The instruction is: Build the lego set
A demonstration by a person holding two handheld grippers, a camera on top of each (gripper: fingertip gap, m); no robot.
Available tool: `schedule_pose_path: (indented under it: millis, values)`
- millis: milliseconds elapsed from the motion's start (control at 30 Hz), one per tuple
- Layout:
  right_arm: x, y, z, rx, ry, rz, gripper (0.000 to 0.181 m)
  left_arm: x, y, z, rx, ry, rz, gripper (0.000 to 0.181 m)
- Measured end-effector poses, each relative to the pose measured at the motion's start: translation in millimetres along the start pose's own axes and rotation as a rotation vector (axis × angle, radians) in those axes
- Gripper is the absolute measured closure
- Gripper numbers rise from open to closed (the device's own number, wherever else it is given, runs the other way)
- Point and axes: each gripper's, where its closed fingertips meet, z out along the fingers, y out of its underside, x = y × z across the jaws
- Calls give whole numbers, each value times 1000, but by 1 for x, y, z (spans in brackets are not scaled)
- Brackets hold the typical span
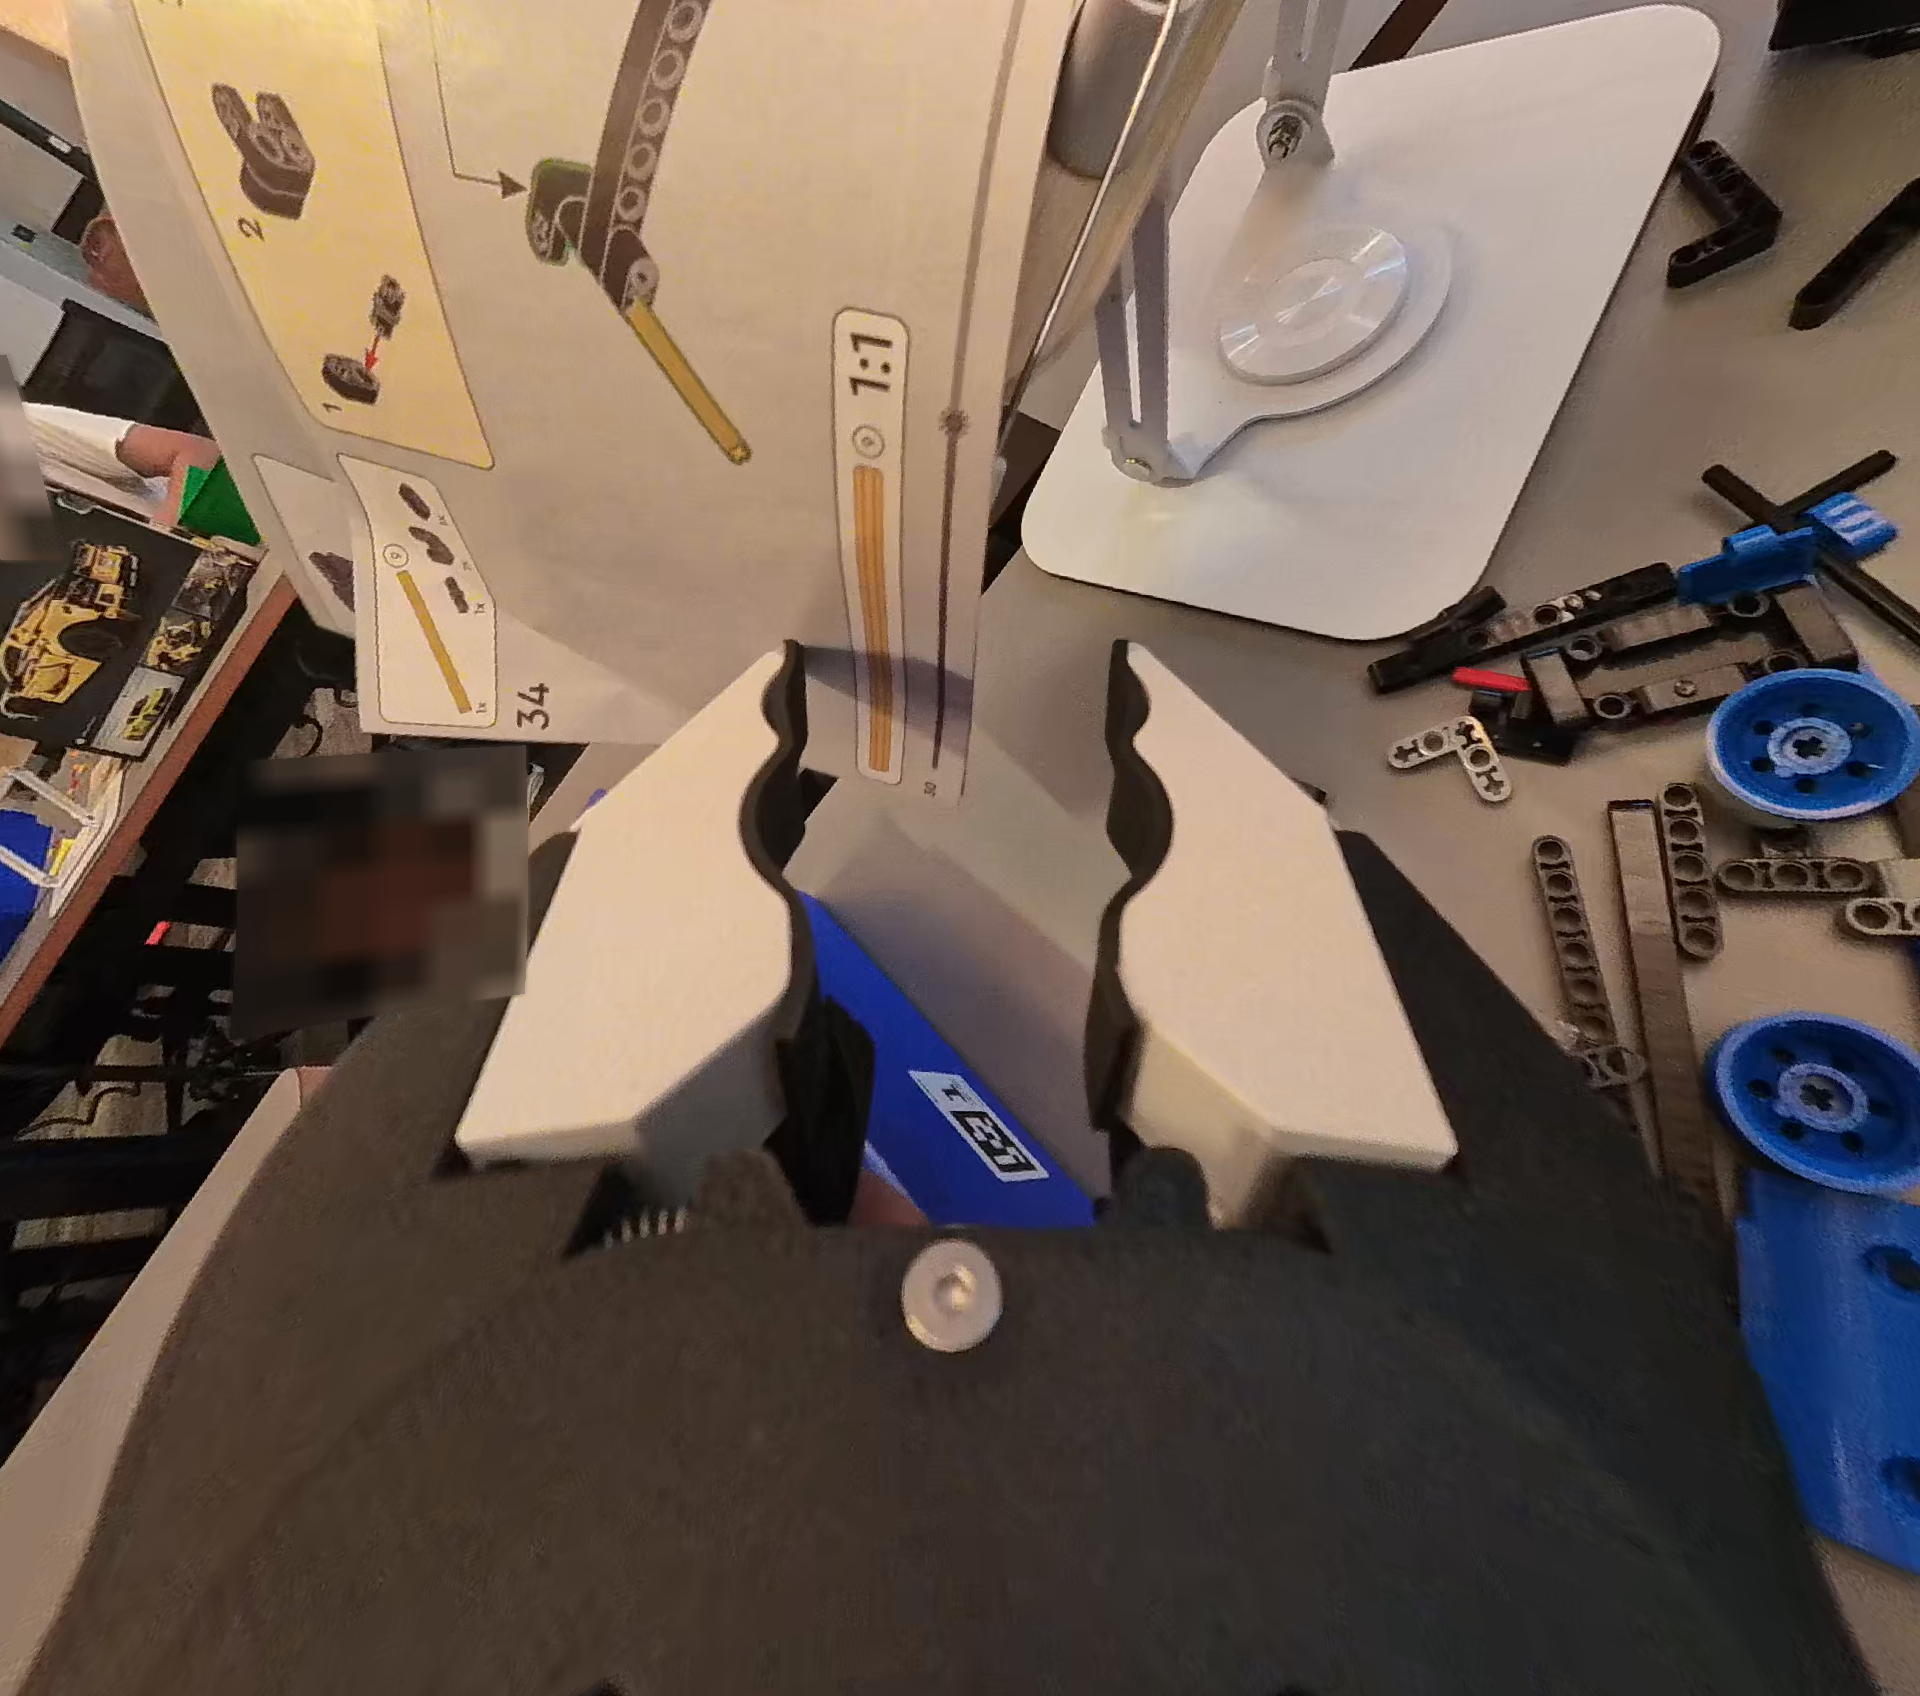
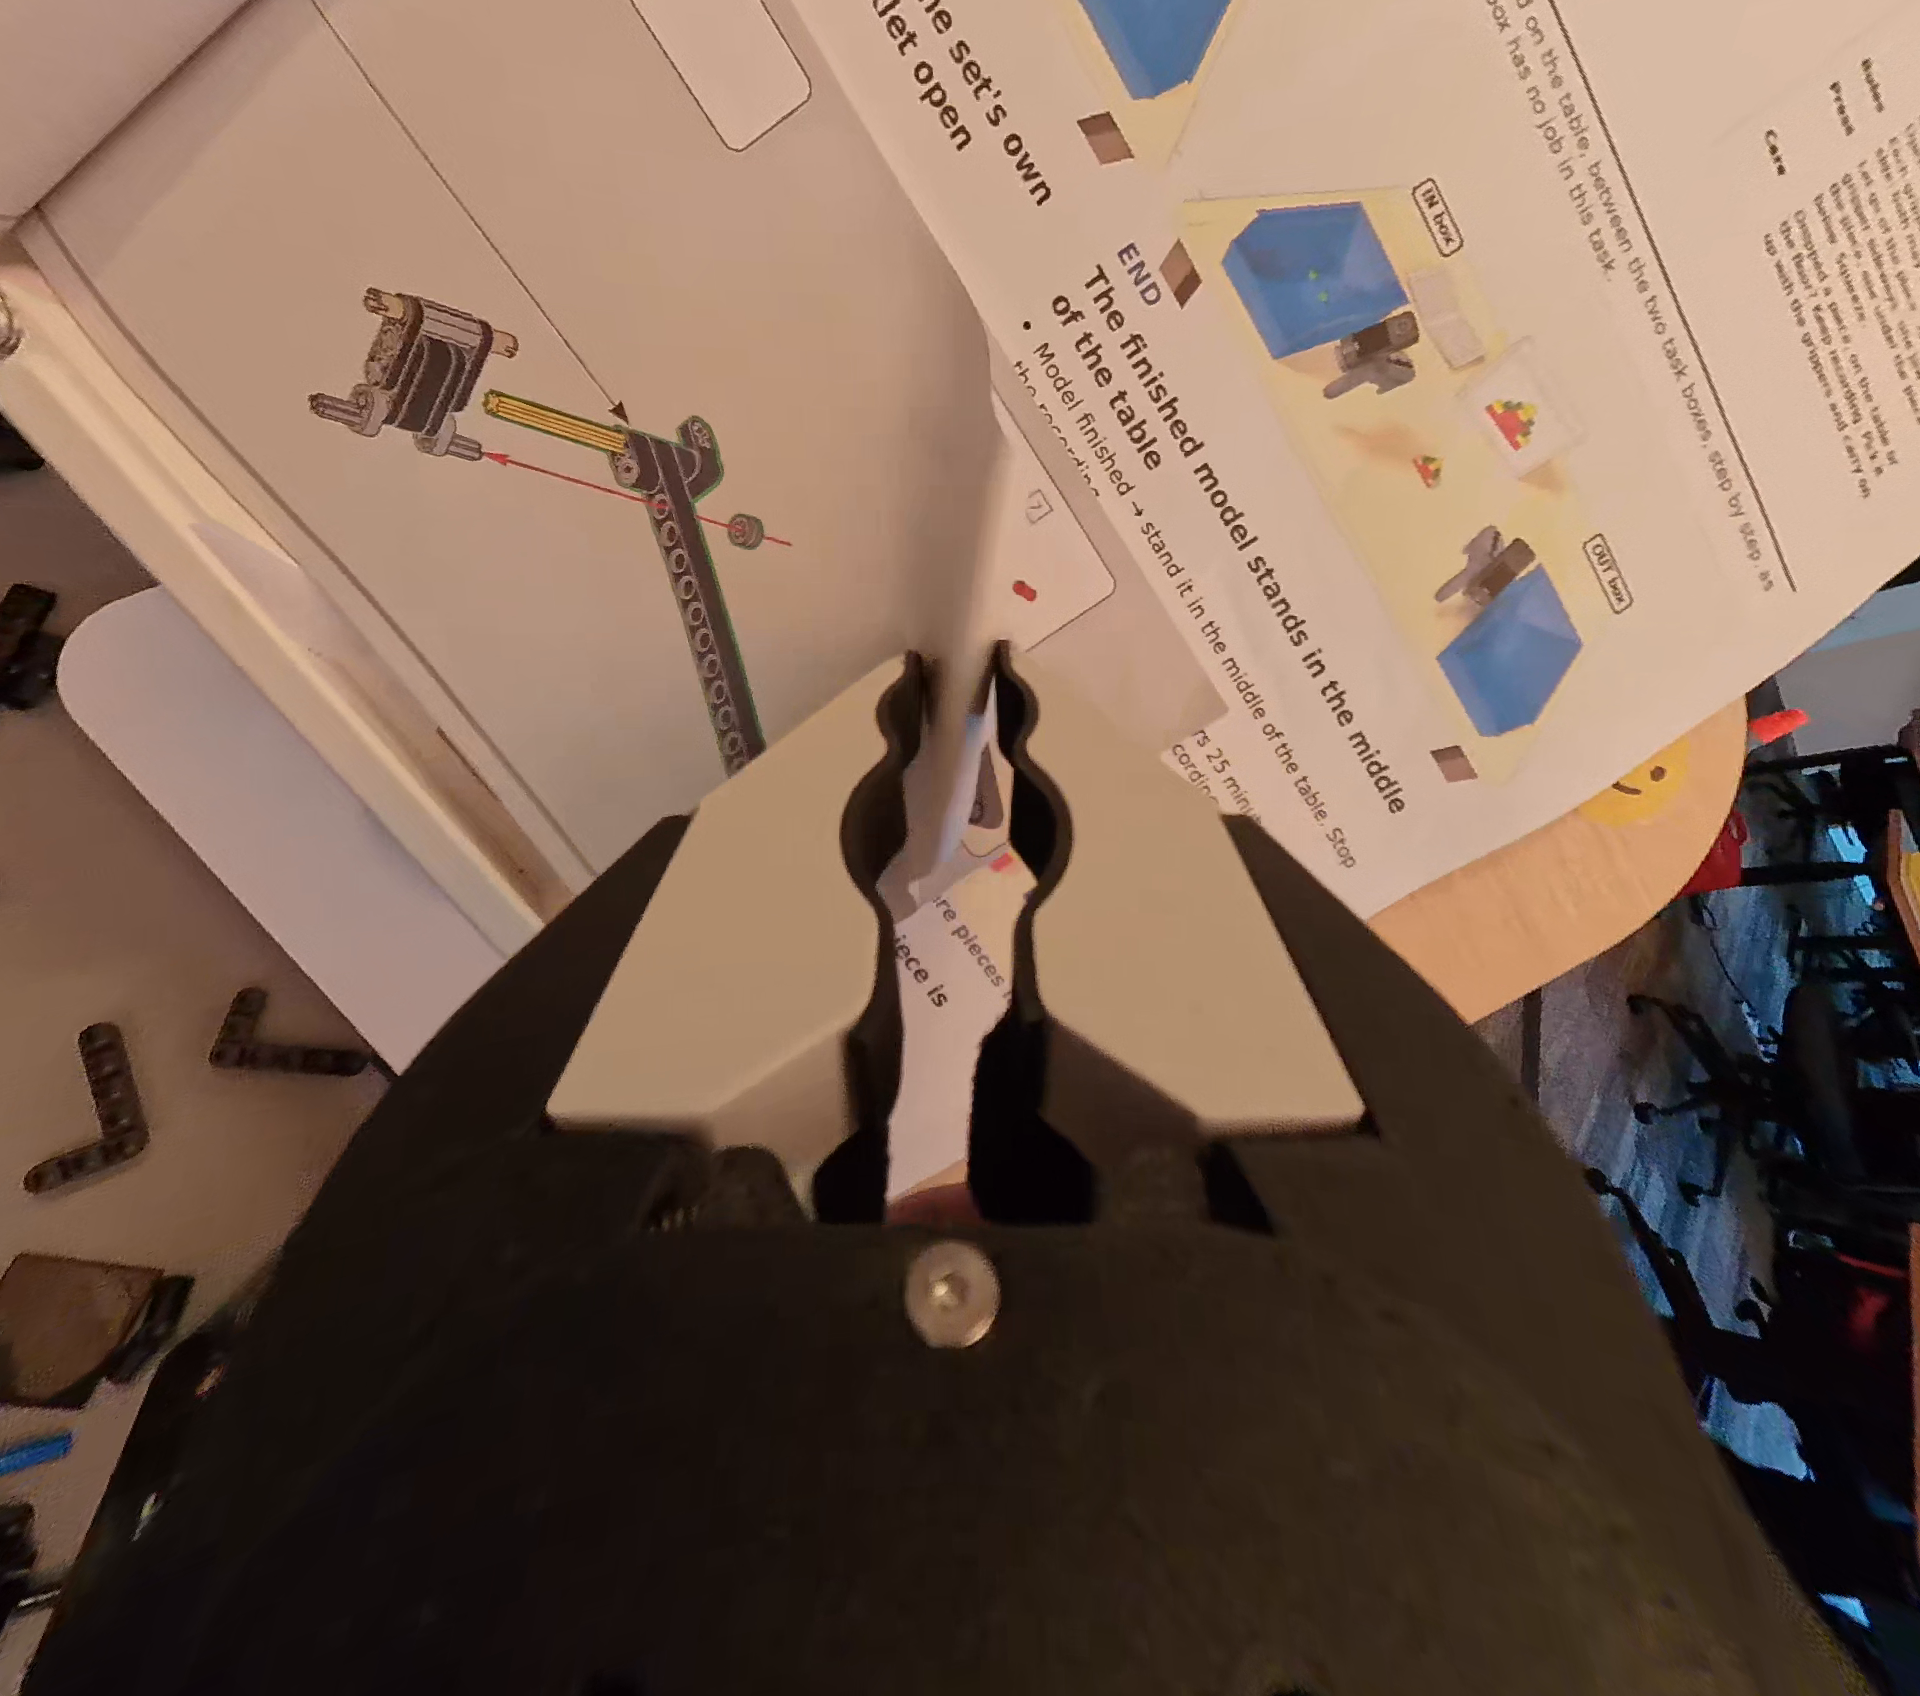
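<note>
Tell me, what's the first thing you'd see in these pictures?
A big curling instruction booklet fills the top of the left wrist view, its page bending over the open left gripper. In the right wrist view, the right gripper pinches a booklet page by its edge. Bright blue wheels sit among dark lego pieces at the right of the table.

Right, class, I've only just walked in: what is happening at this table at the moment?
A person is turning a page of the instruction booklet with two handheld claws instead of building. The right claw is pinched shut on the page's edge. The left claw is open, its fingertips at the curled page's lower edge, gripping nothing. The booklet leans on a white stand. Blue wheels, grey beams and a partly built black frame lie untouched on the table.
</note>
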Motion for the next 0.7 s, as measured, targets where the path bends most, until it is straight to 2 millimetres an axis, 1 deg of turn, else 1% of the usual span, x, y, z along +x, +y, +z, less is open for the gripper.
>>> schedule_pose_path:
  millis: [67, 133, 233, 333, 433, 500, 567, 633, 700]
  values:
    - [-4, -2, -3, 5, -15, -14, 177, 0, 0, 0, 1, 1, -4, 125]
    - [-8, -5, -9, 12, -31, -28, 181, -1, 0, -1, 2, 2, -7, 125]
    - [-18, -15, -22, 37, -81, -30, 181, -2, 0, -2, 2, -3, -10, 124]
    - [-35, -31, -38, 80, -190, 13, 181, -4, -5, -7, 26, -8, -24, 124]
    - [-60, -59, -59, 173, -357, 89, 181, -8, -18, -18, 80, -29, -35, 122]
    - [-75, -81, -71, 239, -435, 104, 181, -12, -33, -27, 134, -46, -41, 121]
    - [-87, -105, -81, 306, -494, 118, 181, -11, -49, -37, 205, -24, -61, 118]
    - [-98, -128, -87, 362, -547, 138, 181, -9, -66, -49, 286, 18, -93, 114]
    - [-108, -149, -86, 398, -578, 158, 181, -8, -80, -60, 351, 35, -97, 110]
